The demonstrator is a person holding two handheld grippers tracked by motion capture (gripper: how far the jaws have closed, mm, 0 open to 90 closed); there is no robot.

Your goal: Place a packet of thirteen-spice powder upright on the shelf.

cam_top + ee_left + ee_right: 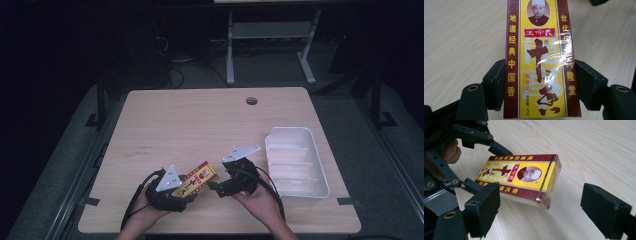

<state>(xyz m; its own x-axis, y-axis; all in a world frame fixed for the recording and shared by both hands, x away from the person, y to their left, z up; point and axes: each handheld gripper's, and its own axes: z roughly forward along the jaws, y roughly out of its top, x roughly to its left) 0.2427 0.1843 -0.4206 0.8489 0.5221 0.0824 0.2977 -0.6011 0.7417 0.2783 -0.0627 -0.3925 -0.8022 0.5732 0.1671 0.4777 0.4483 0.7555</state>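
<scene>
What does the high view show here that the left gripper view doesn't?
High view: the white divided tray at the table's right, the round hole near the far edge, both hands, and the right tongs open beside the box's free end. Left gripper view: the box's printed face close up, with a portrait and red characters. Both: the yellow and maroon box clamped in the left tongs over the wooden table.

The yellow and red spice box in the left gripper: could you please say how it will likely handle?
The spice box is flat-sided, so it probably stays stiff and won't roll. Its glossy wrap glints, so it may slip in the left gripper.
</scene>
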